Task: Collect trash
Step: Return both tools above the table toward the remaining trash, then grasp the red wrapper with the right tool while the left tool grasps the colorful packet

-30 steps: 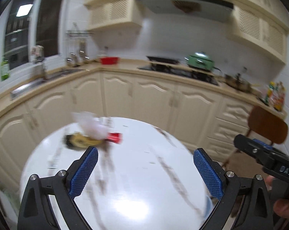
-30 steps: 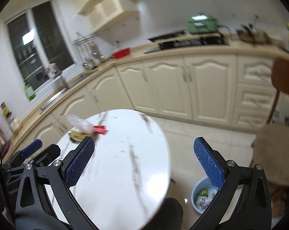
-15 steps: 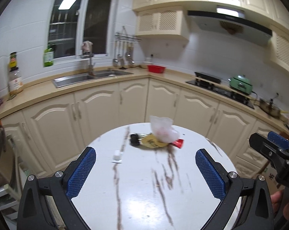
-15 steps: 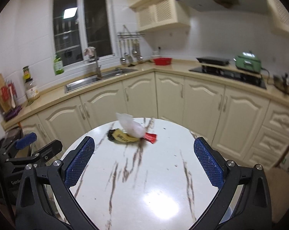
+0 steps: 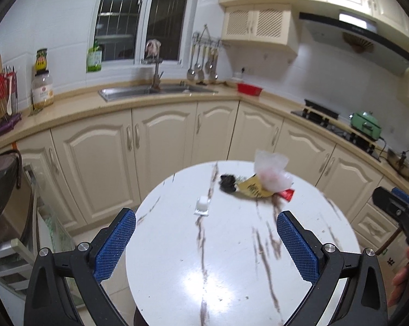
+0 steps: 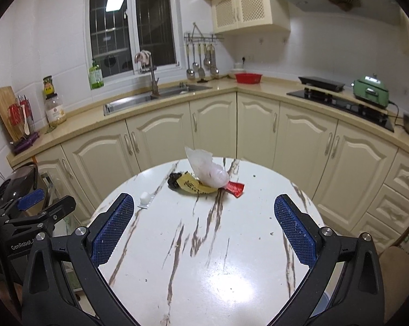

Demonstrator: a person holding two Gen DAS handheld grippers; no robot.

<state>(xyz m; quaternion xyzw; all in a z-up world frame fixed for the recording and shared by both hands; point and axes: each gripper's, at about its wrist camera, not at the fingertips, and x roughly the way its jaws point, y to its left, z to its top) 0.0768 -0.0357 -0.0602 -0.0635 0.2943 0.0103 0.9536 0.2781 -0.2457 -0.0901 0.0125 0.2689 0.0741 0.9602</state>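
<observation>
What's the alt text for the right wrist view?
Open right gripper hovers empty above a round white marble table holding trash: a clear plastic bag on a yellow wrapper, a red wrapper, a black scrap, a small white packet. Kitchen cabinets behind.

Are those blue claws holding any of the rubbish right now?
No. The left claw and right claw are both open and empty; the trash pile lies untouched on the table.

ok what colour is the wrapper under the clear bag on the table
Yellow wrapper, clearest in the right wrist view.
</observation>
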